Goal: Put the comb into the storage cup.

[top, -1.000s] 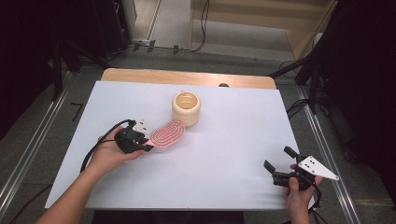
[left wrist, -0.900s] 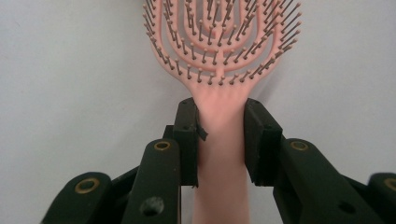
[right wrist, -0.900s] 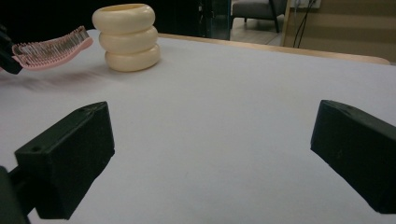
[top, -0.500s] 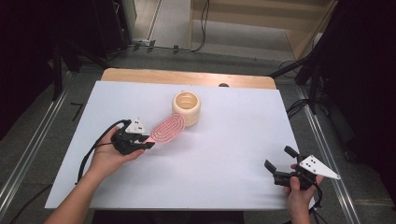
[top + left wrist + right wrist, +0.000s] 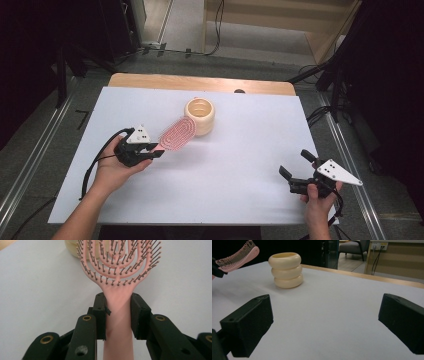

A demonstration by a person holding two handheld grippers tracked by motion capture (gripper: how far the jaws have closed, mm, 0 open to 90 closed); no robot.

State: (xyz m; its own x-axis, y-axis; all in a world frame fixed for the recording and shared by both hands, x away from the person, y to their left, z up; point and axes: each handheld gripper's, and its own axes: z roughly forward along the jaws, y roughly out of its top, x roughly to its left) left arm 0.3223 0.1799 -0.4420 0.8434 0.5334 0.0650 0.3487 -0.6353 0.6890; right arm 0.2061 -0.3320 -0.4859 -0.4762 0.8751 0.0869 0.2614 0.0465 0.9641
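Note:
A pink vented hairbrush [image 5: 177, 134] hangs above the white table, its bristled head angled up toward a cream ribbed cup [image 5: 200, 116]. My left gripper [image 5: 156, 151] is shut on the brush's handle. In the left gripper view both black jaws clamp the pink handle [image 5: 117, 315], and the bristles [image 5: 120, 262] face the camera, with the cup [image 5: 72, 247] behind them. My right gripper [image 5: 297, 169] rests open near the table's front right, nothing between its jaws. In the right gripper view the cup [image 5: 286, 270] stands upright at far left, and the brush head [image 5: 238, 255] floats left of it.
The white table top [image 5: 240, 150] has a wooden strip [image 5: 200, 82] along its far edge. Metal rails [image 5: 35, 160] run along both sides. Cables [image 5: 100, 160] trail from the left gripper. Dark equipment stands beyond the table.
My left gripper has lifted the brush off the table and tilted its head upward; the hand has drawn slightly back to the left. The right gripper has not moved.

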